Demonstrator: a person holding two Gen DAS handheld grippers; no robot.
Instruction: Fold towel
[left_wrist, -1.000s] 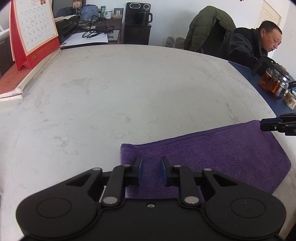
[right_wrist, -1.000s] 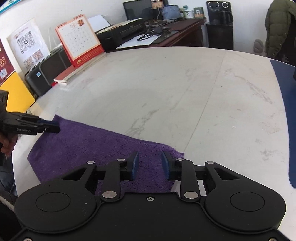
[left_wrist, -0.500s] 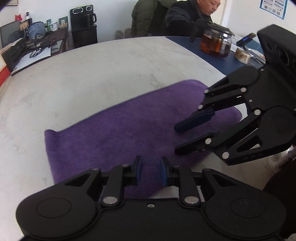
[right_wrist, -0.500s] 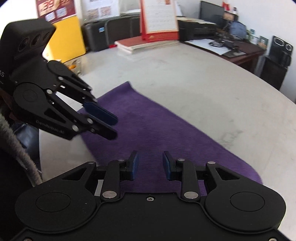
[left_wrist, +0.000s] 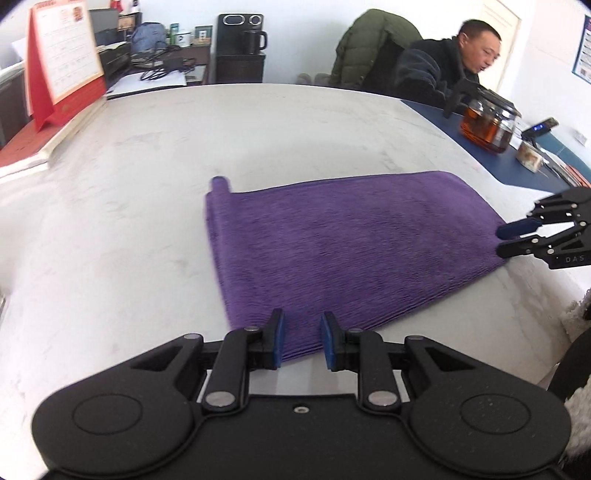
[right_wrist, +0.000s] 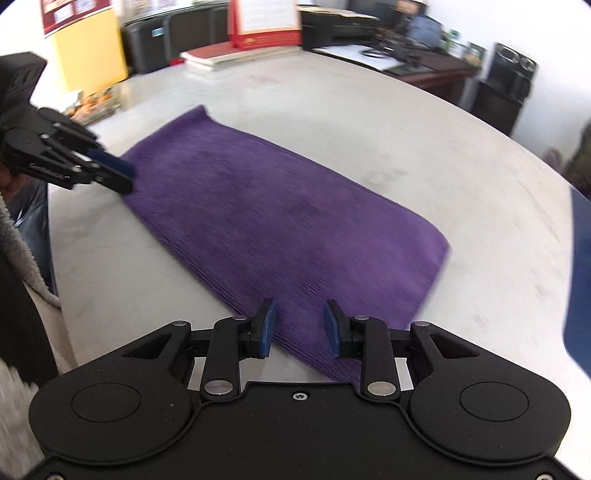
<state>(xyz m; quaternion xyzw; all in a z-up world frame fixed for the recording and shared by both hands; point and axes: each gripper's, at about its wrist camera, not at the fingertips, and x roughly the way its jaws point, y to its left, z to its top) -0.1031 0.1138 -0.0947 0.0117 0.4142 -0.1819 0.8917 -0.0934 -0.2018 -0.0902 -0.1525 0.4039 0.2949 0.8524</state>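
The left tongs (left_wrist: 300, 339) stand with their blue pads parted to a moderate gap, and the near edge of the purple towel (left_wrist: 332, 251) runs into that gap at the towel's near left corner; nothing is pinched, since bare cloth shows between the pads with room on both sides. The right tongs (right_wrist: 300, 328) are set the same way at the opposite near corner, parted a little wider, with the towel's edge lying between them and not clamped. Each pair also shows in the other's view, at the towel's short end and just beside the cloth. That paired placement, one tool to each near corner, fits a lift of the near long edge so that it can be carried over to the far edge, though the pictures cannot settle whether a closing or a letting-go is in hand. The towel lies flat on the pale marbled bench (left_wrist: 147, 166) as a long narrow strip, close to the bench's near rim; its far left corner (left_wrist: 220, 183) is curled into a small roll. Such a strip could be a towel already doubled along its length or one spread in a single layer, and the blur hides any layered edge. Off to the side sit a glass teapot (left_wrist: 487, 125) on a blue mat and a red desk calendar (left_wrist: 62, 62), both well apart from the cloth.
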